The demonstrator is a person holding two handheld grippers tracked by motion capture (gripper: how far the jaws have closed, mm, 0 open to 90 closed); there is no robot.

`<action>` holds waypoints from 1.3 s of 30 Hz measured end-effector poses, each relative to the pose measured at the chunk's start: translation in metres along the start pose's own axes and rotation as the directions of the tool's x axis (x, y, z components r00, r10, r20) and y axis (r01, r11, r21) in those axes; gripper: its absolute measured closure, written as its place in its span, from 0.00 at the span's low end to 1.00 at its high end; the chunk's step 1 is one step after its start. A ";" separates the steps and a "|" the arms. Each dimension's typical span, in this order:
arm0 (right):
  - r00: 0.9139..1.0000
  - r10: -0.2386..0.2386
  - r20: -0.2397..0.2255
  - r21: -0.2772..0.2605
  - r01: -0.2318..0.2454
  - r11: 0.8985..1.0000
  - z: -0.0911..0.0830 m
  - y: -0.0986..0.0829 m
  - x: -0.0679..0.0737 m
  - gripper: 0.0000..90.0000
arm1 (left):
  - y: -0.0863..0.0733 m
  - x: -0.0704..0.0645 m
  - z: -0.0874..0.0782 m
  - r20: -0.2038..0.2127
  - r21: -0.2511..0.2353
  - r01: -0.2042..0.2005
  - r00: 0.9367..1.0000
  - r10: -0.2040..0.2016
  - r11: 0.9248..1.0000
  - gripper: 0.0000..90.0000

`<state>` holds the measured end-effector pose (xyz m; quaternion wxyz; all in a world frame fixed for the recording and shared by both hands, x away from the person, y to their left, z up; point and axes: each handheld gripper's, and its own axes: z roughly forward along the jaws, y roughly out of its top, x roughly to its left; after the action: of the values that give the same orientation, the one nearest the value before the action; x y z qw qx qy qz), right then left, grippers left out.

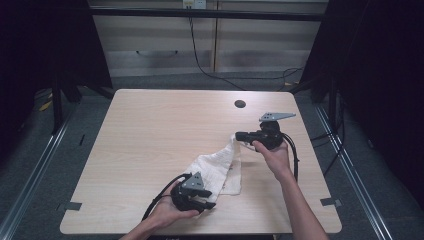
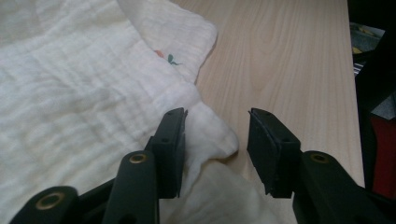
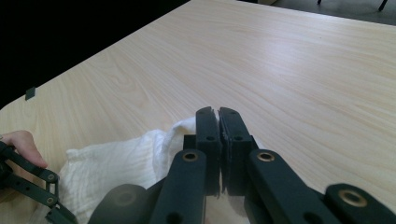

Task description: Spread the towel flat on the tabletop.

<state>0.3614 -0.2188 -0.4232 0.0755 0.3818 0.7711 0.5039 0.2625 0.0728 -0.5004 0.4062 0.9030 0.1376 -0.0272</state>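
- The white cloth lies crumpled on the wooden table, stretched in a band between the two grippers.
- The right gripper has its jaws pressed together on the far corner of the cloth, which is lifted off the table there; in the right gripper view the jaws meet with cloth bunched just behind and below them.
- The left gripper sits at the near end of the cloth, jaws spread wide apart.
- In the left gripper view a folded corner of the cloth lies between the parted jaws; one jaw rests against the fabric, and the other stands over bare table beside it.
- A small printed motif shows on the cloth ahead of the left gripper.
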 end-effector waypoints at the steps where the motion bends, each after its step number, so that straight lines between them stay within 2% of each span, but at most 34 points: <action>1: 1.000 0.003 -0.001 -0.002 -0.003 1.000 0.000 0.000 0.000 0.98 | 0.000 0.000 0.000 -0.007 0.009 -0.023 1.000 0.023 1.000 0.60; 3: 1.000 0.006 0.002 -0.001 -0.006 1.000 -0.001 -0.001 -0.001 0.98 | -0.001 -0.003 0.000 -0.030 0.003 -0.036 0.999 0.036 0.999 0.63; 6: 1.000 0.009 0.003 0.001 -0.009 1.000 -0.002 -0.001 -0.001 0.97 | -0.002 -0.004 0.000 -0.050 -0.007 -0.042 0.998 0.041 0.999 0.71; 7: 1.000 0.009 0.002 0.000 -0.009 1.000 -0.002 -0.001 -0.001 0.98 | -0.003 -0.005 0.000 -0.069 -0.005 -0.052 0.996 0.052 0.999 0.73; 8: 1.000 0.006 0.002 0.002 -0.006 1.000 -0.003 -0.001 -0.001 0.98 | -0.005 -0.009 0.001 -0.106 -0.015 -0.064 0.992 0.062 0.998 0.74; 10: 1.000 0.008 0.002 -0.002 -0.008 1.000 -0.003 -0.001 0.000 0.98 | -0.005 -0.010 0.000 -0.109 -0.015 -0.060 0.992 0.058 0.998 0.82; 11: 1.000 0.007 0.003 0.001 -0.007 1.000 -0.003 -0.001 0.000 0.98 | -0.006 -0.008 0.000 -0.097 -0.020 -0.058 0.994 0.056 0.998 0.86; 12: 1.000 0.006 0.003 0.000 -0.006 1.000 -0.004 -0.001 0.000 0.98 | -0.007 -0.006 -0.001 -0.074 -0.037 -0.026 0.997 0.023 0.999 0.88; 13: 1.000 0.006 0.003 0.000 -0.006 1.000 -0.004 -0.001 0.000 0.98 | -0.007 -0.006 -0.001 -0.074 -0.037 -0.026 0.997 0.023 0.999 0.91; 16: 1.000 0.010 -0.003 -0.010 -0.010 1.000 -0.005 -0.002 -0.001 0.98 | -0.008 0.000 -0.006 -0.010 -0.072 0.042 0.999 -0.043 0.996 0.94; 20: 1.000 0.009 -0.002 -0.009 -0.009 1.000 -0.006 -0.003 -0.001 0.98 | -0.005 0.000 -0.015 0.025 -0.118 0.066 0.998 -0.063 0.991 0.95; 22: 1.000 0.010 -0.001 -0.015 -0.010 1.000 -0.008 -0.003 -0.001 0.98 | -0.002 0.000 -0.023 0.040 -0.152 0.080 0.996 -0.074 0.985 0.95; 24: 1.000 0.012 0.003 -0.021 -0.012 1.000 -0.012 -0.003 -0.002 0.98 | 0.000 0.000 -0.033 0.050 -0.192 0.075 0.997 -0.067 0.978 0.95; 27: 1.000 0.010 0.012 -0.030 -0.010 0.999 -0.016 -0.002 -0.003 0.98 | 0.004 0.001 -0.045 0.038 -0.229 0.068 0.997 -0.060 0.971 0.95; 29: 1.000 0.008 0.015 -0.032 -0.007 0.999 -0.020 -0.002 -0.003 0.98 | 0.005 0.004 -0.052 0.033 -0.257 0.080 0.997 -0.074 0.963 0.95; 30: 1.000 0.010 0.018 -0.035 -0.009 0.999 -0.021 -0.001 -0.004 0.98 | 0.006 0.006 -0.056 0.020 -0.265 0.079 0.997 -0.077 0.961 0.95; 32: 1.000 0.010 0.023 -0.041 -0.009 0.999 -0.025 0.000 -0.004 0.98 | 0.007 0.012 -0.065 0.008 -0.294 0.097 0.995 -0.099 0.951 0.95; 33: 1.000 0.010 0.025 -0.044 -0.009 0.999 -0.027 0.000 -0.004 0.98 | 0.007 0.012 -0.065 0.008 -0.294 0.097 0.995 -0.099 0.951 0.95; 35: 0.999 0.005 0.035 -0.046 -0.004 0.999 -0.031 0.002 -0.003 0.98 | 0.009 0.019 -0.081 -0.037 -0.334 0.106 0.991 -0.126 0.937 0.96; 37: 0.999 0.000 0.039 -0.048 0.002 0.999 -0.036 0.003 -0.003 0.98 | 0.009 0.025 -0.091 -0.057 -0.357 0.112 0.988 -0.141 0.927 0.96; 38: 0.999 0.000 0.039 -0.048 0.002 0.999 -0.036 0.003 -0.003 0.98 | 0.009 0.025 -0.091 -0.057 -0.357 0.112 0.988 -0.141 0.927 0.96; 39: 0.999 0.001 0.043 -0.051 0.002 0.999 -0.038 0.003 -0.002 0.98 | 0.008 0.028 -0.098 -0.065 -0.375 0.120 0.986 -0.155 0.919 0.96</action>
<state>0.3456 -0.2468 -0.4030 0.1020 0.3903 0.7563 0.5149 0.2858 0.1463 -0.4334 0.5591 0.7987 0.2222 0.0130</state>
